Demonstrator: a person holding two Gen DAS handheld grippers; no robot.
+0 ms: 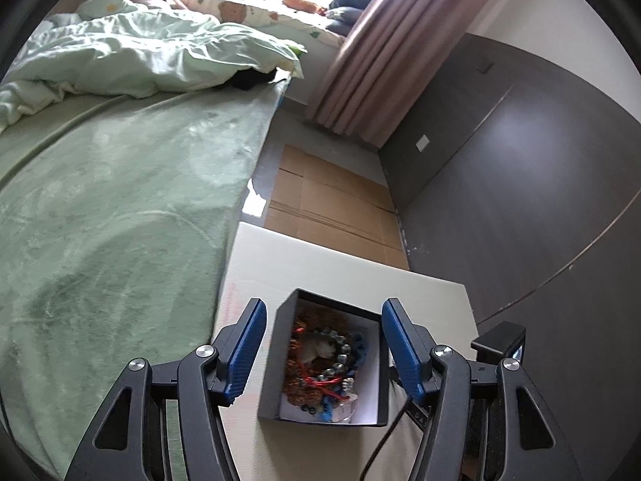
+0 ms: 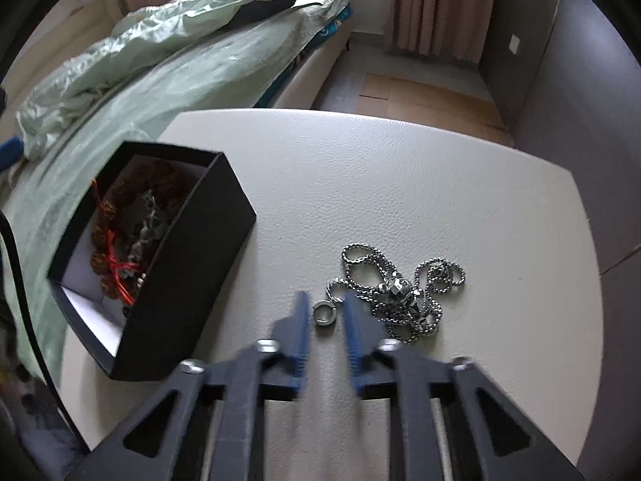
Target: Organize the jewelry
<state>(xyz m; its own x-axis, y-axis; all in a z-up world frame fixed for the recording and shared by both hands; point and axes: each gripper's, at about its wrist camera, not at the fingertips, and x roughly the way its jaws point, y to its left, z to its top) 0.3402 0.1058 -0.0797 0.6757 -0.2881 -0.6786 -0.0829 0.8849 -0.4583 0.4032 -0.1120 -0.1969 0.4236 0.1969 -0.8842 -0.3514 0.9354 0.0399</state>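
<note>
A black jewelry box (image 1: 276, 360) with a white lining sits on the white table (image 1: 280, 264). It holds brown bead bracelets (image 1: 298, 393), a silver bead bracelet (image 1: 340, 356) and blue pieces. My left gripper (image 1: 323, 312) is open and empty above the box, one finger on each side. In the right wrist view the box (image 2: 188, 272) is at the left. My right gripper (image 2: 325, 300) is open low over the table, its fingers on either side of a small silver ring (image 2: 323, 314), not gripping it. A silver chain necklace (image 2: 400, 292) lies just right of it.
A bed with a green blanket (image 1: 112, 208) runs along the table's left side. Flattened cardboard (image 1: 332, 200) lies on the floor beyond the table. A dark wardrobe (image 1: 521, 160) and pink curtains (image 1: 376, 52) stand to the right. A black cable (image 1: 384, 441) hangs by my left gripper.
</note>
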